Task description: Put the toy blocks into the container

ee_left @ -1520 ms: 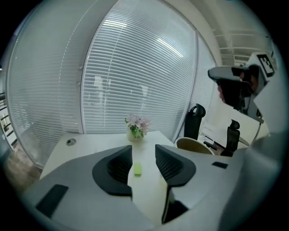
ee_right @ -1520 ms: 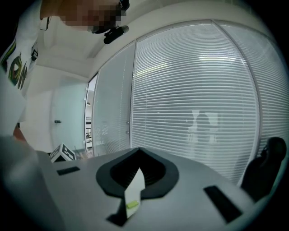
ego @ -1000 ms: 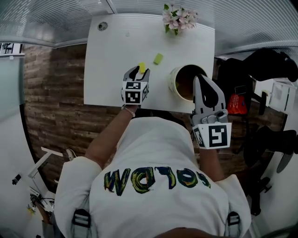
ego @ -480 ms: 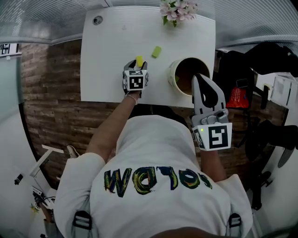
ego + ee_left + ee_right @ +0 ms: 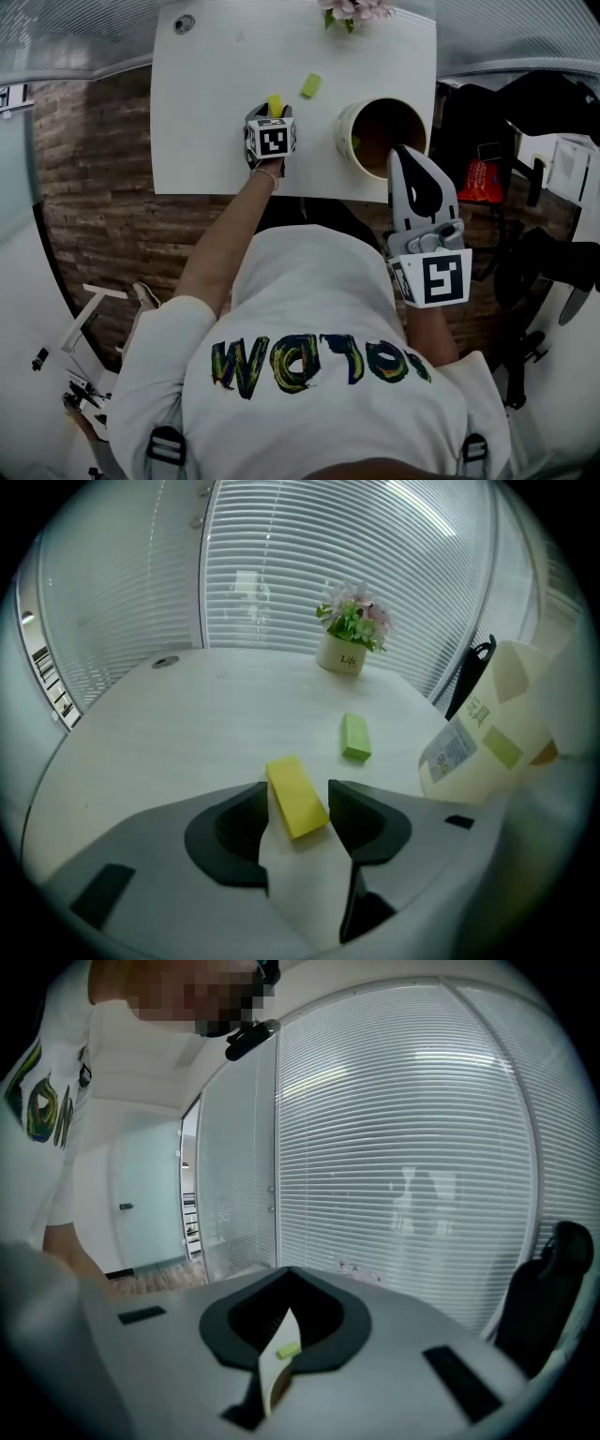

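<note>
At the table's near edge, the right gripper [image 5: 404, 155] hangs with its tip over the rim of the cream container [image 5: 347, 150], jaws drawn together on nothing; through the slit between them a scrap of green shows, seemingly a block already inside. At the container's 9 o'clock, the left arm reaches straight out over the white table [image 5: 206, 112], and the left gripper [image 5: 299, 806] is pitched steeply down at the tabletop. Its jaws, which have just been opening, stand wide and straddle the yellow block [image 5: 294, 794] without visibly pressing on it. The block lies flat at the gripper's 12 o'clock, its long axis running roughly 11 to 5 o'clock in the left gripper view, nearly in line with the jaws, so closing should catch it across its narrow width. The left hand is plainly the one placed for this pick. Farther out, at about 1 o'clock, a green block [image 5: 355, 737] lies apart and untouched, and beyond it a potted flower [image 5: 349, 635] stands at the far edge.
</note>
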